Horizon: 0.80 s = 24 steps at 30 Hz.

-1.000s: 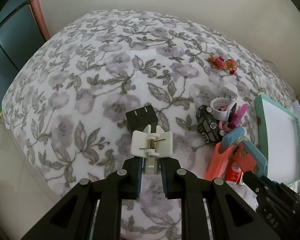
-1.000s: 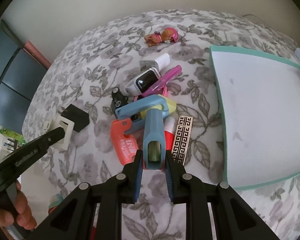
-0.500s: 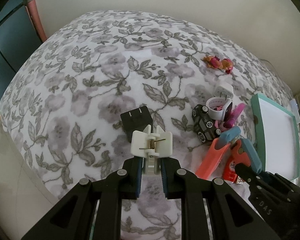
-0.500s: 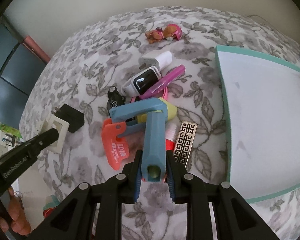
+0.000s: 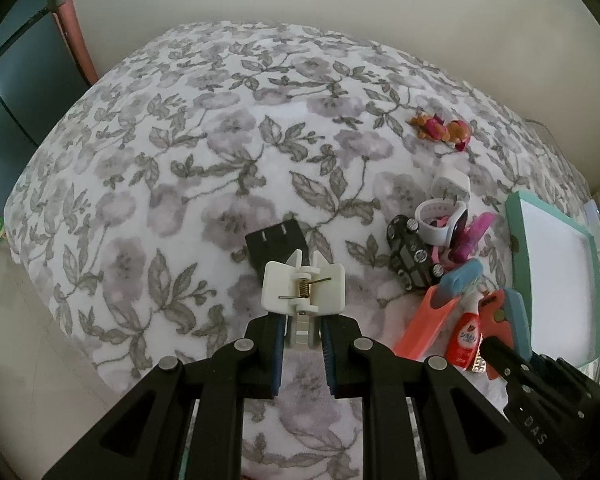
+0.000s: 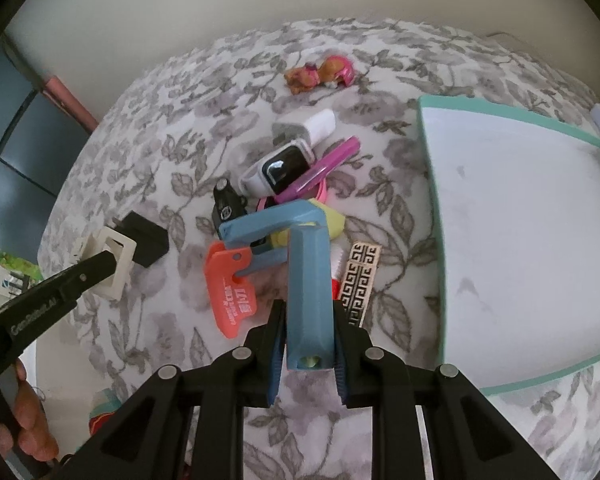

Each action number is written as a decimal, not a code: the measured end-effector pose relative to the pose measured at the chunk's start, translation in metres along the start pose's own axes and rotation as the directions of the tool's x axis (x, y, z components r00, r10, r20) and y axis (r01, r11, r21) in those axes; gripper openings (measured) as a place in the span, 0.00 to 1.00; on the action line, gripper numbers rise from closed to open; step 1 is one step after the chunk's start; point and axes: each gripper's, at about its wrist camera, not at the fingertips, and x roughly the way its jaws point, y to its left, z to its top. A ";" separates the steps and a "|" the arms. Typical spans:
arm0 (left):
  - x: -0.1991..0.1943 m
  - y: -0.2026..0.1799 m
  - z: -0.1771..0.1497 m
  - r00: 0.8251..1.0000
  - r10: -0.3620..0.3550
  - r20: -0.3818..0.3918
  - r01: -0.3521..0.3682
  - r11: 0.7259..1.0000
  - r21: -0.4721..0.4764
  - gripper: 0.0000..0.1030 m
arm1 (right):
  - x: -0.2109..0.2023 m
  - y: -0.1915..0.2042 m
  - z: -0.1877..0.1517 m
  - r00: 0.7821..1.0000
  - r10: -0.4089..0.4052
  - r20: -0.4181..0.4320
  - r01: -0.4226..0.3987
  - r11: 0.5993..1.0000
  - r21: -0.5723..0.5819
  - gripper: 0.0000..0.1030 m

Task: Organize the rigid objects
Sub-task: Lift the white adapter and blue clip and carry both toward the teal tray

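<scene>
The left gripper [image 5: 302,338] is pinching a white spring clip [image 5: 303,289] just above the floral cloth [image 5: 180,184], with a black plug adapter [image 5: 274,245] right behind it. The right gripper [image 6: 309,354] is clamped on the handle of a blue clamp [image 6: 300,256], whose jaws have just been closing on it, and it sits in a tangle: orange clamp [image 6: 230,290], patterned tag [image 6: 359,280], black toy car [image 6: 227,206], white smartwatch [image 6: 278,168] and pink strap [image 6: 320,168] all crowd around. The teal-rimmed tray [image 6: 432,200] lies just right of the pile, and a small toy pup [image 6: 320,72] sits well beyond.
</scene>
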 end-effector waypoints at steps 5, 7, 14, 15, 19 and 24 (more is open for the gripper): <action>-0.015 -0.025 0.010 1.000 0.005 0.017 -0.005 0.999 0.048 0.17 | -0.018 -0.015 0.006 0.999 0.022 0.042 -0.024 0.999 0.047 0.22; -0.021 -0.041 0.015 1.000 -0.003 0.020 0.002 0.997 0.078 0.17 | -0.025 -0.024 0.010 0.998 0.006 0.066 -0.010 0.998 0.063 0.22; -0.024 -0.114 0.025 0.999 -0.031 -0.012 0.032 0.980 0.195 0.17 | -0.038 -0.063 0.017 0.974 -0.199 0.103 0.188 0.976 0.114 0.22; -0.023 -0.124 0.025 0.999 -0.036 -0.019 0.040 0.977 0.207 0.17 | -0.039 -0.071 0.017 0.970 -0.221 0.104 0.207 0.970 0.128 0.22; -0.021 -0.166 0.022 0.997 -0.064 -0.038 0.072 0.962 0.263 0.17 | -0.045 -0.109 0.019 0.964 -0.248 0.096 0.222 0.948 0.227 0.22; -0.020 -0.215 0.016 0.994 -0.103 -0.047 0.113 0.936 0.333 0.17 | -0.056 -0.148 0.016 0.953 -0.288 0.092 0.247 0.916 0.317 0.22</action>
